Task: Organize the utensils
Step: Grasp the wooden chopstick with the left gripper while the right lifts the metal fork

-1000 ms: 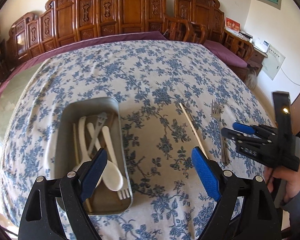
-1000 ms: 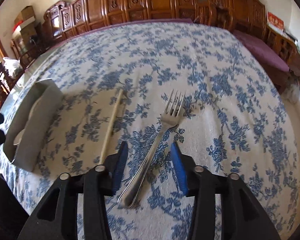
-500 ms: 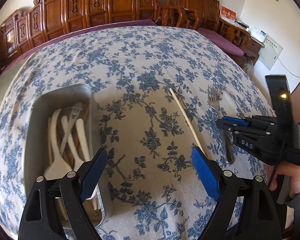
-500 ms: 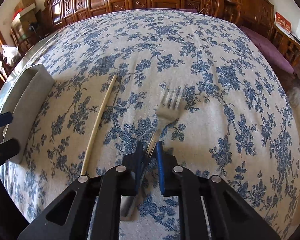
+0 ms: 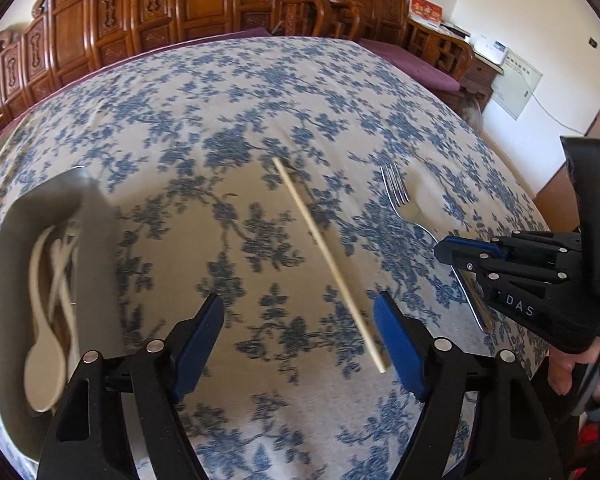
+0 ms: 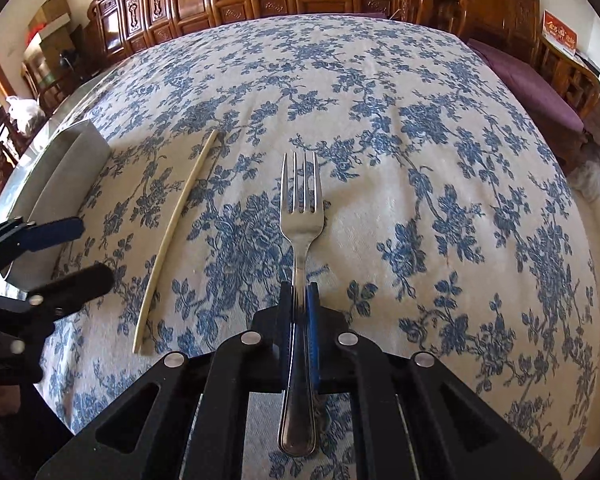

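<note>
Right wrist view: right tool (image 6: 299, 304) pinches the stiff, slick metal fork (image 6: 300, 216) mid-handle; left tool (image 5: 298, 330), jaws closing, straddles the light chopstick (image 5: 328, 260).

Tray (image 5: 4, 240) cut off at left — contents blurred

Right gripper (image 6: 299, 300) is clamped tight on the fork (image 6: 300, 216) handle, tines pointing to 12 o'clock over the blue-flowered tablecloth (image 6: 440, 184). A single chopstick (image 6: 176, 236) lies off at 10 o'clock, apart from the fork. Further out at 9 o'clock there's a metal tray (image 6: 60, 176), with the left gripper (image 6: 66, 252) in front of it, jaws closing on nothing.
</note>
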Demonstrator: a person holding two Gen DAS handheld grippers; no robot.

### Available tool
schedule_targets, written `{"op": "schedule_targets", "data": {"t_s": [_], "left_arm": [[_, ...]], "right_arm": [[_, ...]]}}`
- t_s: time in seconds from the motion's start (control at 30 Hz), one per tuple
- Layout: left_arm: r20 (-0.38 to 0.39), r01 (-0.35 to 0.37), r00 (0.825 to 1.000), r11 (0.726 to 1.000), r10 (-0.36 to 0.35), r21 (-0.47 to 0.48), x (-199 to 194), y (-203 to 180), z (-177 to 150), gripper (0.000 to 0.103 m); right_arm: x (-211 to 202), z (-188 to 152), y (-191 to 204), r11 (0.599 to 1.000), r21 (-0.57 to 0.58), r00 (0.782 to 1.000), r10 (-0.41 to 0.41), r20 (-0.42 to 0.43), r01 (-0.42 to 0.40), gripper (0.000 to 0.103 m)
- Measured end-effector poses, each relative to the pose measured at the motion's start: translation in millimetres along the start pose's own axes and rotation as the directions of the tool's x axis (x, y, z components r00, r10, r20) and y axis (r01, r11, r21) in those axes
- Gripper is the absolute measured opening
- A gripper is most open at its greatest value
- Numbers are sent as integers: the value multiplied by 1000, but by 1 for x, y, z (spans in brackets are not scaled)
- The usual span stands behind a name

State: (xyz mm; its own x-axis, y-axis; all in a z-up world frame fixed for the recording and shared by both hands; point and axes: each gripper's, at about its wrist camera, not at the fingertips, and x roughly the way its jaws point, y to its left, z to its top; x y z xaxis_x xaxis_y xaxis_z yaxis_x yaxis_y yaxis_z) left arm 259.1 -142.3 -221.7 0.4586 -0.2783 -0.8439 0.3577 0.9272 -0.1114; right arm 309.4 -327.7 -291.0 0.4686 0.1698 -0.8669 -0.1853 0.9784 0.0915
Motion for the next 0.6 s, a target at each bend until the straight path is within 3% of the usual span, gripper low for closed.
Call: {"op": "schedule_targets", "data": {"t_s": [0.3,0.53,0.6], "left_arm": [[-34,-27,999,999,28,27,21,-15,2,49],[-65,-37,997,999,39,25,31,-14,9,40],[-68,-24,997,999,25,21,30,-13,9,28]], "right_arm": [[-2,-4,-1,1000,-17,1000,-15,17,15,9],[-1,-4,0,999,-27,999,-26,28,27,10],[0,-3,1,999,-30,999,-31,30,32,10]]}}
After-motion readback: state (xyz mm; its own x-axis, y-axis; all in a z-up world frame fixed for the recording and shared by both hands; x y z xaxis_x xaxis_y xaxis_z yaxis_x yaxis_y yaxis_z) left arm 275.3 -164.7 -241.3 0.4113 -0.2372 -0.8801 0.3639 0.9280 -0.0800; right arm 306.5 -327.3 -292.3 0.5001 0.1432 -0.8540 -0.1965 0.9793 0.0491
